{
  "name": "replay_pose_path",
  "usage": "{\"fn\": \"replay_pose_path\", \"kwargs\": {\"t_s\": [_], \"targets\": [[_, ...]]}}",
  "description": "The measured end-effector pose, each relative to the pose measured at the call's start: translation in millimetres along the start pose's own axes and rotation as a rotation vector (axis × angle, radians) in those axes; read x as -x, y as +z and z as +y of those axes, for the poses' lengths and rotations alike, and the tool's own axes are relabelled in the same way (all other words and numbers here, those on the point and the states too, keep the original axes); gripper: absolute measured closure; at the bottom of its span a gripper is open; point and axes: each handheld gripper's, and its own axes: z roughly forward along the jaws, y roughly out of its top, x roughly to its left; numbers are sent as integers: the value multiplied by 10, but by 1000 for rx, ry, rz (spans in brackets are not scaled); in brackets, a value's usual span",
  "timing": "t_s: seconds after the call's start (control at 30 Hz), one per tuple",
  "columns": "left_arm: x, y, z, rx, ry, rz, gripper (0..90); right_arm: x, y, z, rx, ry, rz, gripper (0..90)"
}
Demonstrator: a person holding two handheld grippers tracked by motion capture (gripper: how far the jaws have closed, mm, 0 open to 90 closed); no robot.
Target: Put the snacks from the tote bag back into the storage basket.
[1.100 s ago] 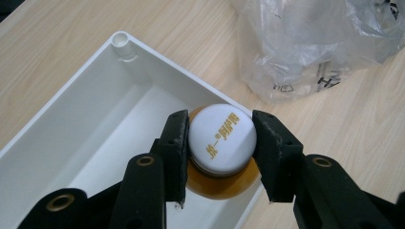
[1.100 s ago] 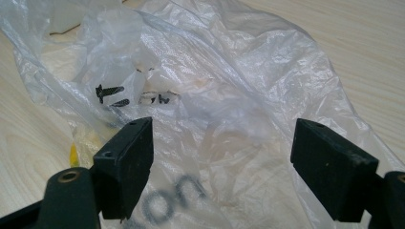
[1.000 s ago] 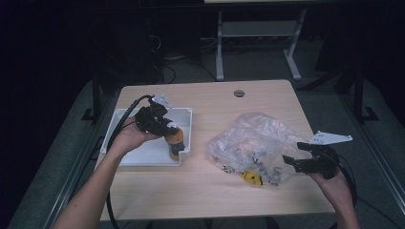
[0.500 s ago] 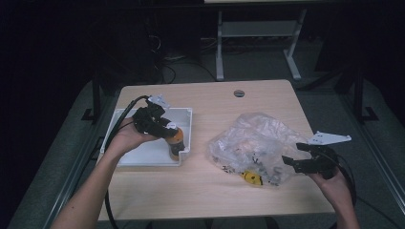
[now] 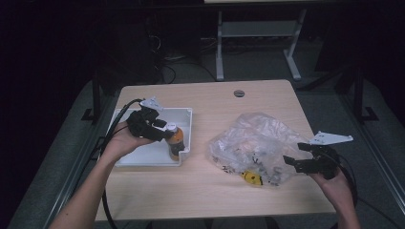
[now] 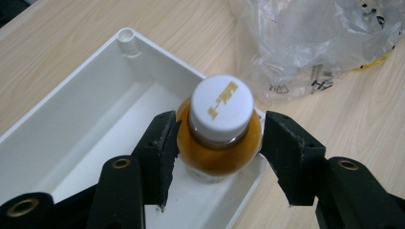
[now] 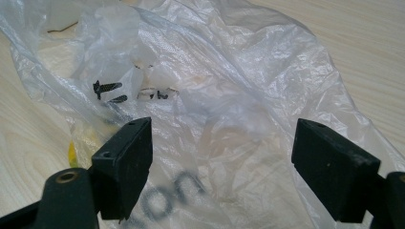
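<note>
At the near right corner of the white tray (image 5: 184, 114), an orange drink bottle (image 6: 220, 138) w/ white cap stands upright between the left claw (image 6: 217, 148) jaws, which have just been opening, pads clear of it. Judged fairly heavy, stiff, smooth-sided; best gripped below the cap, at the shoulder. Right claw (image 7: 222, 157) is held spread wide over a limp, light plastic bag (image 5: 255, 143). Wooden tabletop (image 5: 215, 191), dim room.

Orange bottle (image 6: 218, 143), white tray (image 6: 90, 124)
</note>
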Motion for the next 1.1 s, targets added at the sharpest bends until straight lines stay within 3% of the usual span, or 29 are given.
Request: {"fn": "replay_pose_path", "kwargs": {"t_s": [0.77,1.1], "targets": [[-100,-104,-397,54,-72,39,381,12,-10,-5,-2,3,-7,211],[-92,-96,-538,64,-83,62,369,10,-4,-1,-2,1,-5,205]]}}
